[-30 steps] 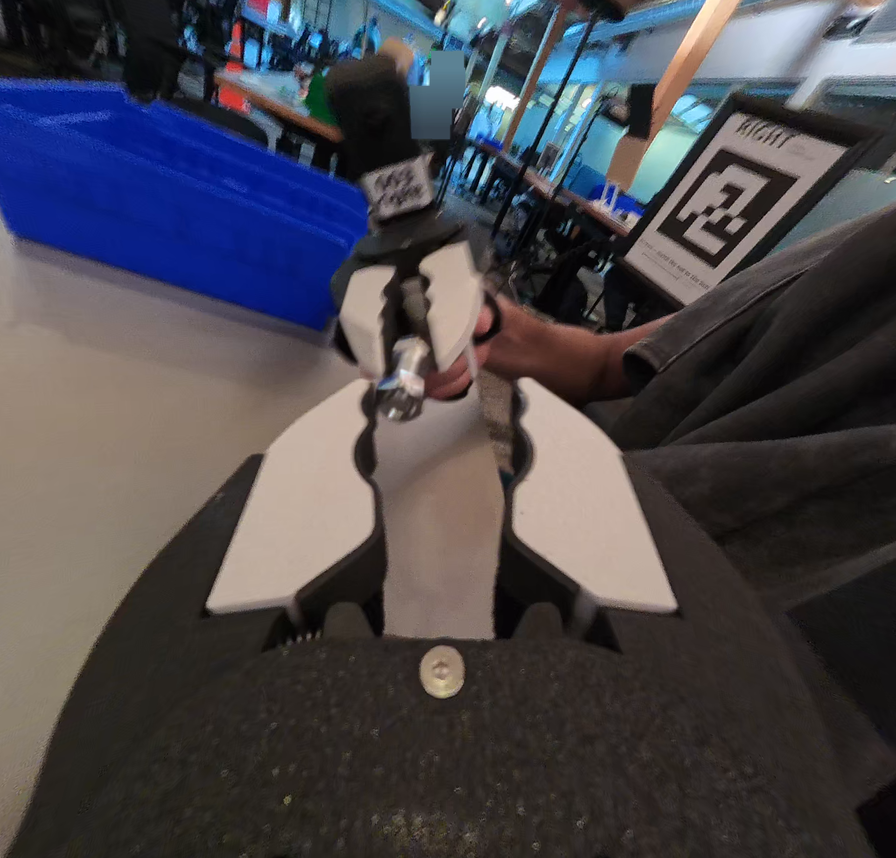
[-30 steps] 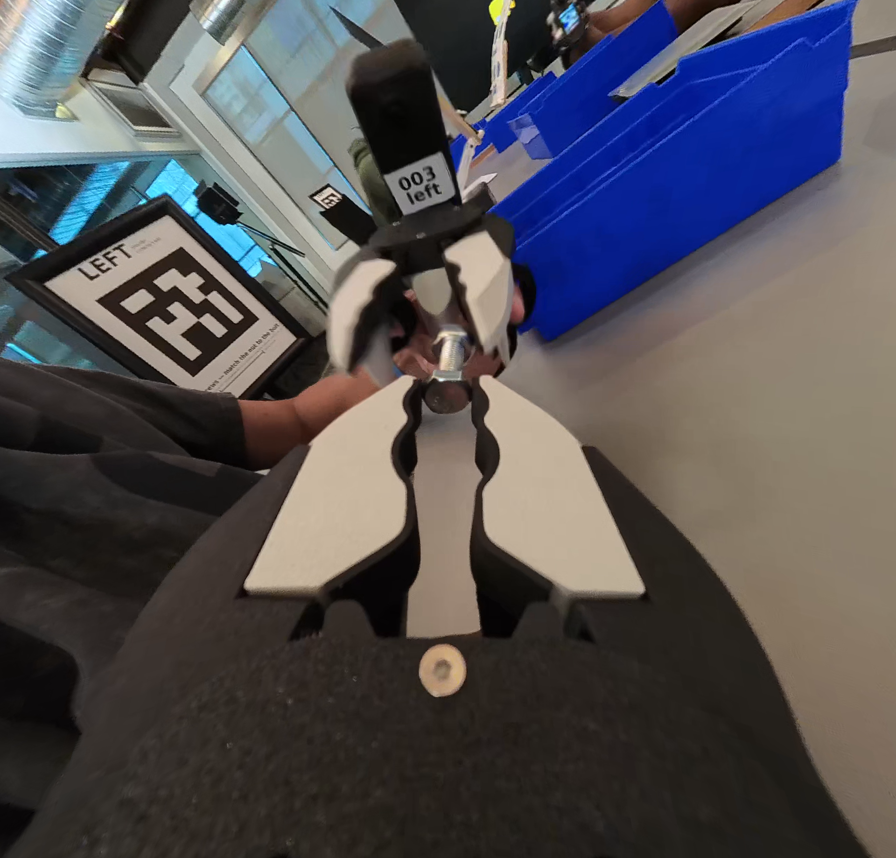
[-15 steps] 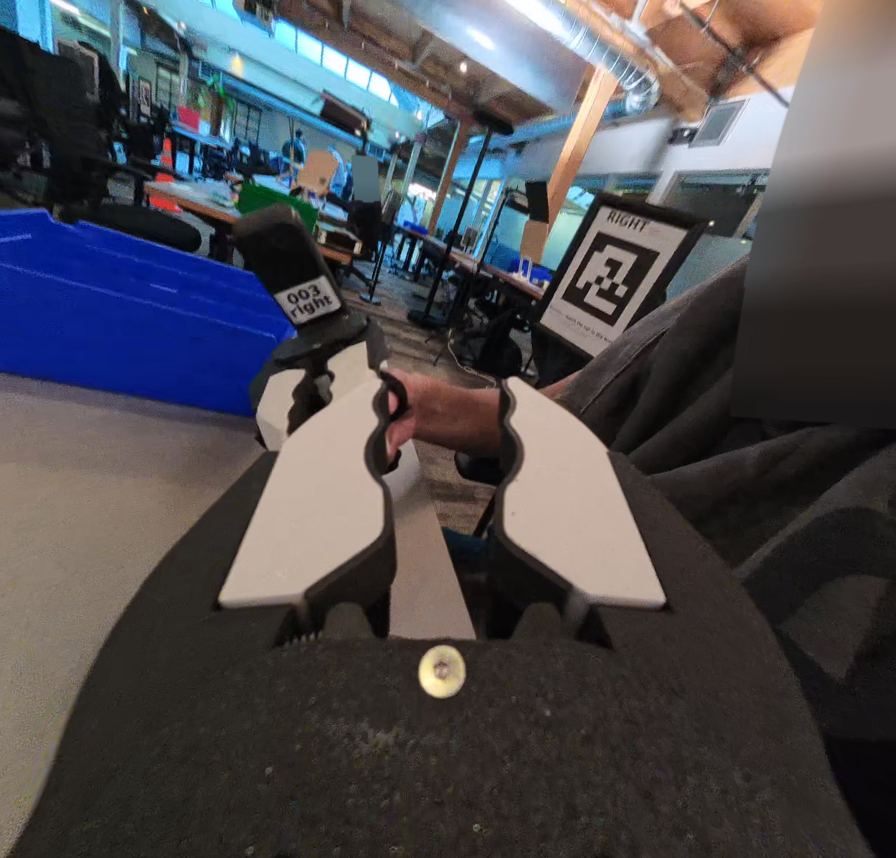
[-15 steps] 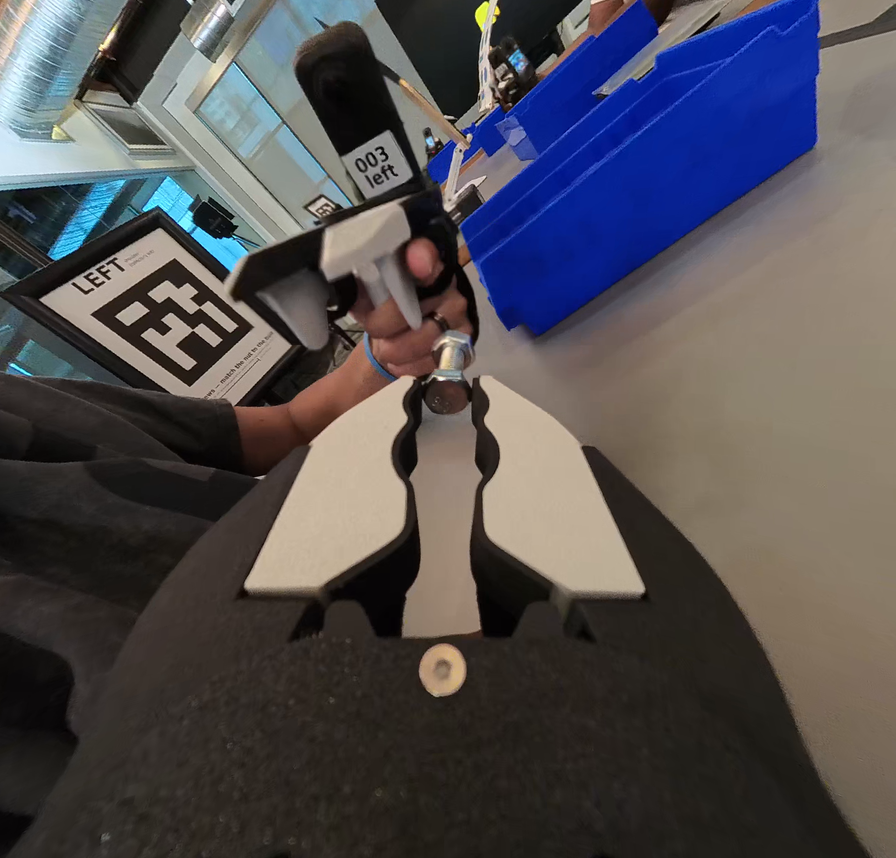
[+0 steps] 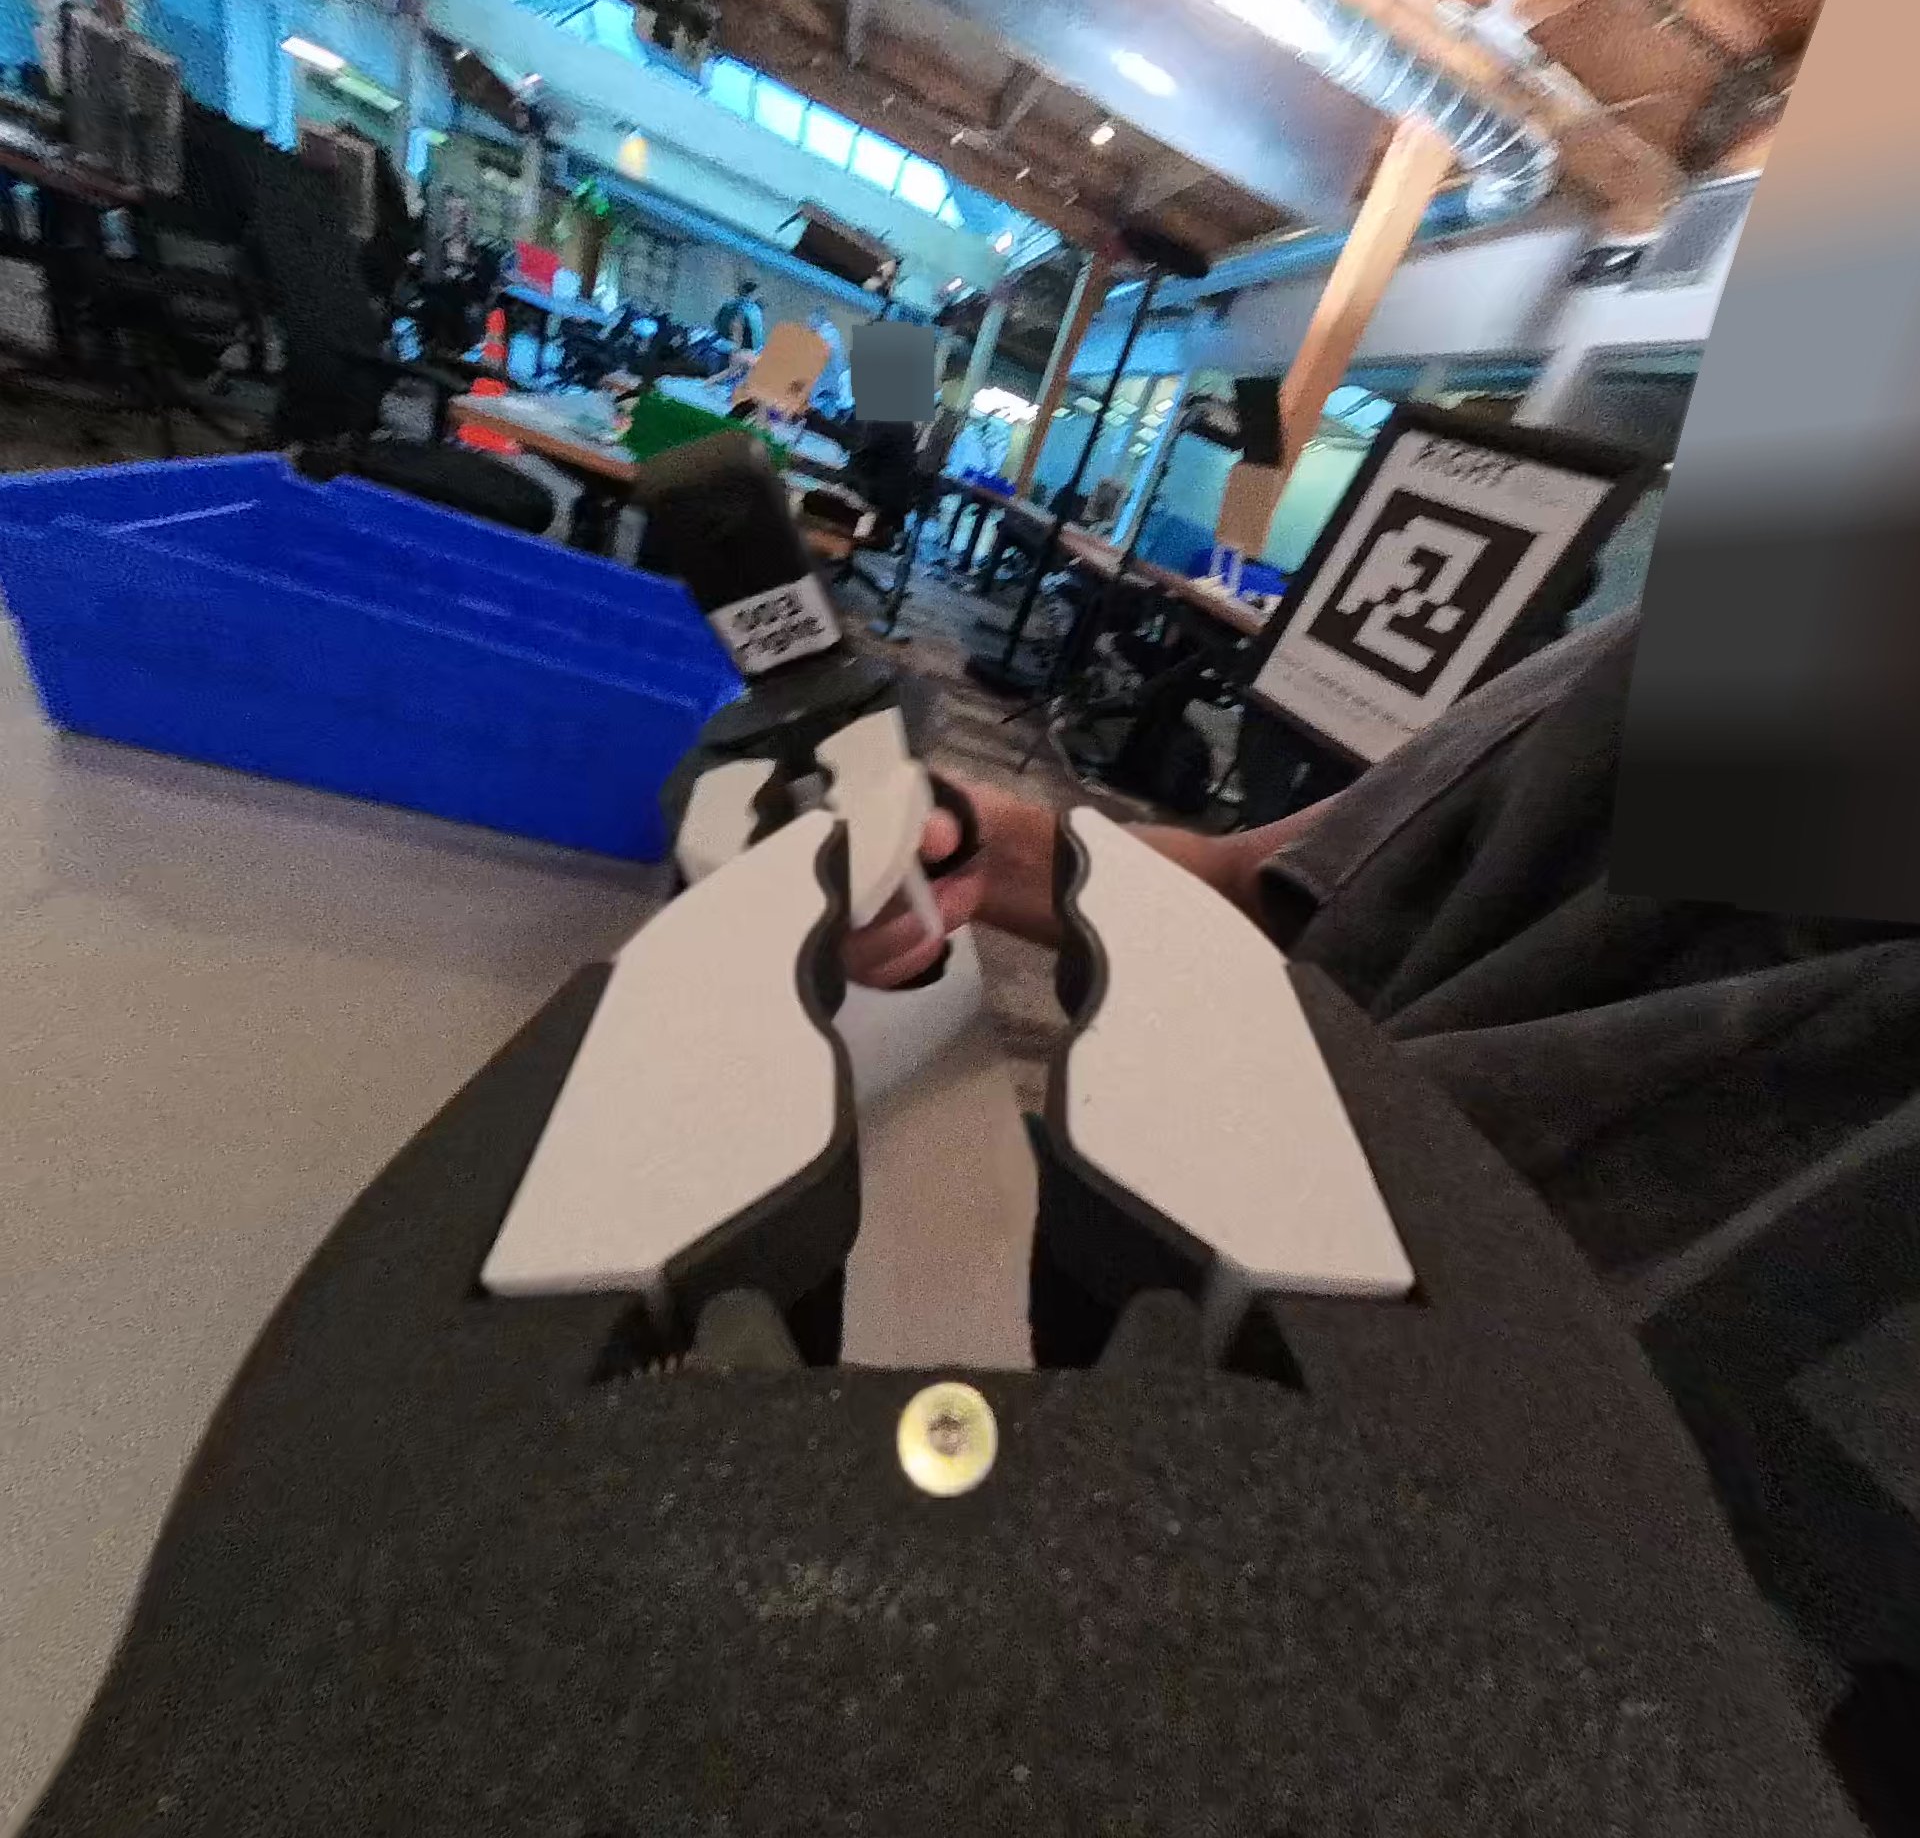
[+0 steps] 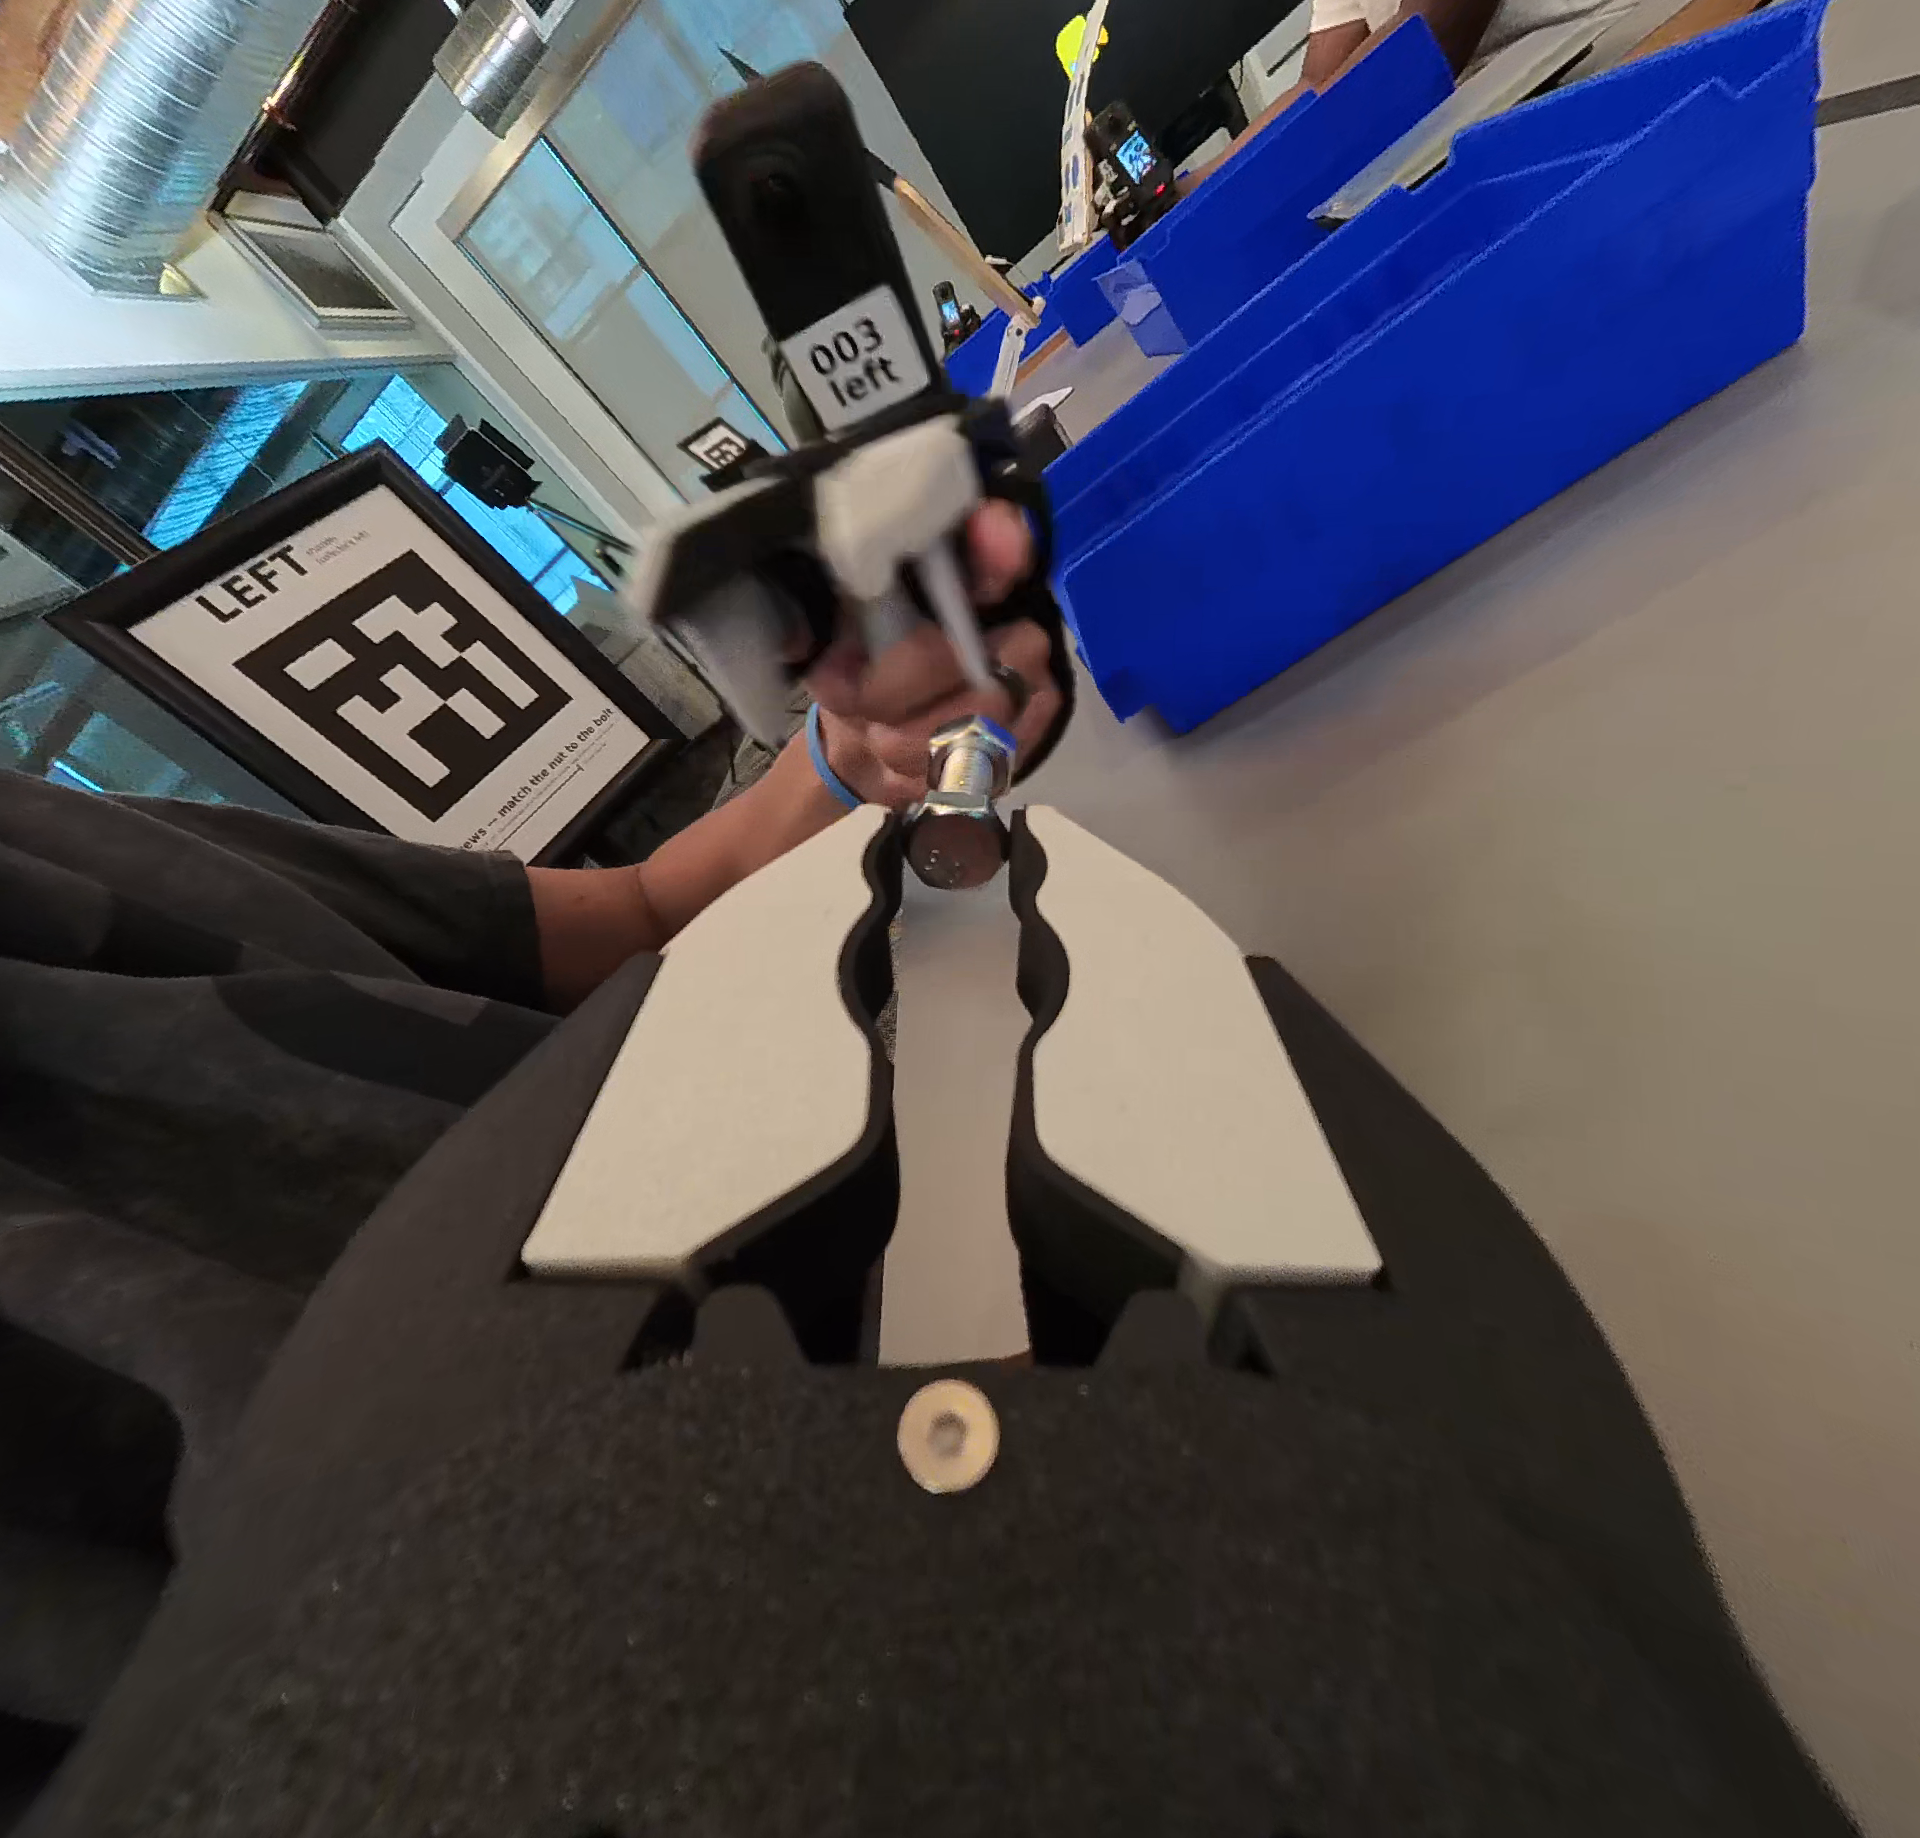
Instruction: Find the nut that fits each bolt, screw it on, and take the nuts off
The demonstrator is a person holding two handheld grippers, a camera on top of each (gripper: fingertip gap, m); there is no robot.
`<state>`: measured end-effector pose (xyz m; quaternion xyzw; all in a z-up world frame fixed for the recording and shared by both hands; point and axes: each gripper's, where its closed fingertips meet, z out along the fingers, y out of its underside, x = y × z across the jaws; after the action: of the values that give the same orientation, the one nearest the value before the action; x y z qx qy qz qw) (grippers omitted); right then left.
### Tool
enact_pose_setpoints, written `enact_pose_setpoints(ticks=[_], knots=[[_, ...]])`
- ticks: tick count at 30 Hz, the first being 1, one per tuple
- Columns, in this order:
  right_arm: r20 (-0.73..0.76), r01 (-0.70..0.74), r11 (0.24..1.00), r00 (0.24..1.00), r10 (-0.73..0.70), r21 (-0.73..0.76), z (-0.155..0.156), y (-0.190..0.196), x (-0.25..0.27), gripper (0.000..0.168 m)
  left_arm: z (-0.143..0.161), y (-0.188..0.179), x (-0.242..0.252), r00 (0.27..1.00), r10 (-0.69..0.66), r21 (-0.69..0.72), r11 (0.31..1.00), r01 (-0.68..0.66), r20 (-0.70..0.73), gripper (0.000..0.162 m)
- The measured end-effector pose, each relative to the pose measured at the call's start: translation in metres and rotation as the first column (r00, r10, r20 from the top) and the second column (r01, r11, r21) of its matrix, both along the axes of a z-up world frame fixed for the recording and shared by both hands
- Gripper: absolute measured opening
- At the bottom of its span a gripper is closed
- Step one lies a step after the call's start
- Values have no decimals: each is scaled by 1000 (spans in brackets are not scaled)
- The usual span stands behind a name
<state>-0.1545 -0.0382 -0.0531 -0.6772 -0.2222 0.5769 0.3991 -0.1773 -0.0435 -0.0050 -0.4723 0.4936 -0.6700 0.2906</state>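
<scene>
My right gripper (image 6: 951, 838) is shut on the head of a silver bolt (image 6: 961, 780) and holds it above the table, shank pointing away. A silver nut (image 6: 974, 744) sits on the thread near its far end. My left gripper (image 5: 951, 843) is open and empty. In the right wrist view it (image 6: 842, 635) hovers just beyond the nut, rolled to one side, not touching it. In the left wrist view the right gripper (image 5: 800, 812) shows behind my left finger, and the bolt is hidden there.
A blue bin (image 5: 364, 666) stands on the grey table (image 5: 208, 1061); it also shows in the right wrist view (image 6: 1455, 386). Framed marker signs (image 5: 1434, 593) (image 6: 384, 676) stand off the table edge. A person's dark sleeves lie close by. More blue bins (image 6: 1247, 219) stand farther back. My right fingertips sit around 6 cm from my left ones.
My left gripper came off the nut, swung away and rolled sideways, and now hangs open near the bolt's end. My right gripper kept hold of the bolt.
</scene>
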Motion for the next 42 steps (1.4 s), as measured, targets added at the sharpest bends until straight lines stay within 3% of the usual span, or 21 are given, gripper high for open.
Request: enact_pose_setpoints(ticks=[2, 4, 6, 7, 10, 13, 16, 18, 19, 20, 23, 26, 30, 34, 35, 37, 42], knots=[[-11, -7, 1000, 1000, 8, 13, 5, -2, -1, 20, -34, 12, 10, 987, 63, 34, 998, -59, -146, 40], [3, 1, 1000, 1000, -1, 11, 4, 0, -1, 20, -50, 5, 15, 979, 39, 50, 998, -30, -200, 43], [18, 9, 1000, 1000, -9, 3, -2, 2, 0, 20, -30, -9, 15, 994, -15, 19, 1000, 18, -111, 56], [20, 19, 1000, 1000, -18, -10, -6, 3, 1, 20, -12, -20, 7, 996, -86, -2, 996, 86, -32, 34], [0, 11, 1000, 1000, -11, -23, -7, 3, 2, 20, 18, -17, -3, 995, -69, -25, 997, 71, 78, 33], [-13, -3, 1000, 1000, 4, 6, 2, -1, -1, 20, -14, 10, 5, 996, 75, 27, 997, -74, -54, 35], [-22, 5, 1000, 1000, -4, 29, 9, -2, -2, 20, -53, 13, 17, 977, 70, 32, 997, -65, -199, 43], [17, 27, 999, 999, -28, 21, 2, 2, -1, 20, -45, -2, 20, 988, 12, 9, 1000, -10, -154, 43], [26, 27, 999, 999, -27, 17, -2, 3, -1, 20, -33, -7, 19, 994, 0, 3, 1000, 0, -108, 59], [33, 34, 999, 999, -34, 2, -7, 5, 0, 20, -17, -15, 13, 998, -45, -4, 999, 45, -42, 37], [6, 26, 999, 1000, -26, -20, -9, 5, 2, 20, 9, -11, 2, 999, -26, -20, 999, 27, 46, 36], [4, 20, 1000, 1000, -20, 1, -2, 3, 1, 20, -22, 10, 6, 995, 67, 1, 998, -67, -78, 37], [8, 16, 1000, 1000, -16, 16, 1, 1, 0, 20, -56, 13, 18, 978, 75, 23, 997, -72, -195, 42], [1, 18, 1000, 1000, -18, -3, -3, 3, 1, 20, -35, -6, 18, 991, 26, 26, 999, -23, -128, 50], [10, 34, 999, 999, -33, -9, -6, 5, 3, 20, -20, -11, 13, 998, -4, 5, 1000, 4, -61, 36], [17, 38, 999, 999, -38, -11, -9, 7, 5, 20, 4, -10, 3, 999, -13, -38, 999, 14, 31, 35], [1, 35, 999, 999, -35, -6, -5, 7, 6, 20, -20, 31, 2, 975, 204, 26, 979, -203, -82, 38]])
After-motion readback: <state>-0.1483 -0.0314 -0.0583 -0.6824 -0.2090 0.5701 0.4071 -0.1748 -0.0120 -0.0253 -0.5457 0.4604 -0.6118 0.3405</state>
